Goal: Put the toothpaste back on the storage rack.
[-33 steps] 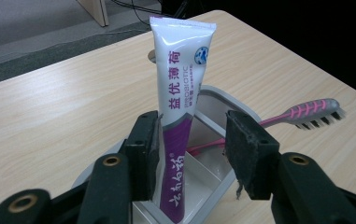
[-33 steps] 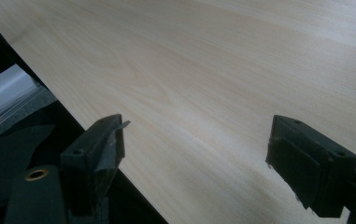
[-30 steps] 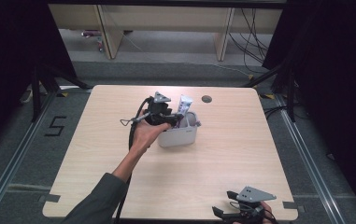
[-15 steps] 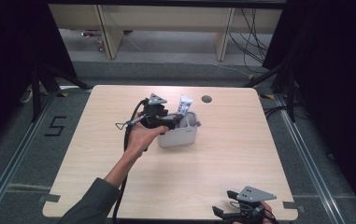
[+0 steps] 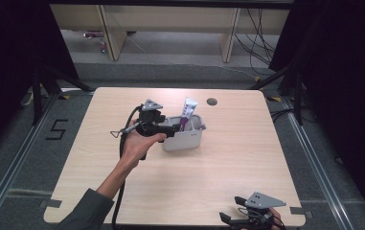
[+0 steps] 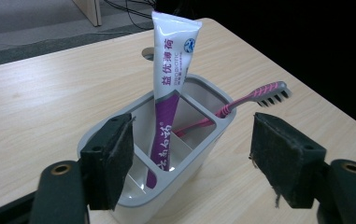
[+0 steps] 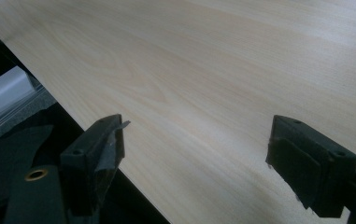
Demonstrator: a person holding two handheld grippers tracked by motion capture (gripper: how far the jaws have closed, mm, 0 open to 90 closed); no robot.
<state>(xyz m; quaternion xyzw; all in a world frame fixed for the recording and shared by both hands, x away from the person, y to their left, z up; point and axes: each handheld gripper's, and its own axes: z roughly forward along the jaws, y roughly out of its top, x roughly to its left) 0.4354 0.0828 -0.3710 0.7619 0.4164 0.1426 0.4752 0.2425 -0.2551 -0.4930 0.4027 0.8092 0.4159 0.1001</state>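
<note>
High view
- Holder (image 5: 186,139): grey, compartmented, mid-table, slightly toward the far side.
- Contents: toothpaste tube (image 5: 188,111), white and purple, upright, sticking out above the rim; toothbrush too small to make out here.
- Left gripper (image 5: 168,130): in the left hand (image 5: 137,143), just left of the holder, pointing at it; jaw gap hard to read from above.
- Right gripper (image 5: 233,218): at the near right table edge, partly cut off by the frame bottom.
- Table (image 5: 228,158): light wood, dark round hole near the far edge.

Left gripper view
- Holder (image 6: 199,154): between and just beyond the two pads, near end cut off at the bottom.
- Compartments: tube (image 6: 168,88) leaning in the middle slot, foot hidden inside; pink toothbrush (image 6: 241,100) in the far slot, bristle head poking over the rim to the right, handle base hidden; near slot seems bare.
- Jaws: wide apart, just been opening, clasping nothing; left pad (image 6: 112,158) overlaps the holder wall, contact unclear; right pad clear of it.

Right gripper view
- Jaws: spread wide, nothing between them.
- Below: bare tabletop (image 7: 203,79), its edge running diagonally; dark area past the edge blurred.
</note>
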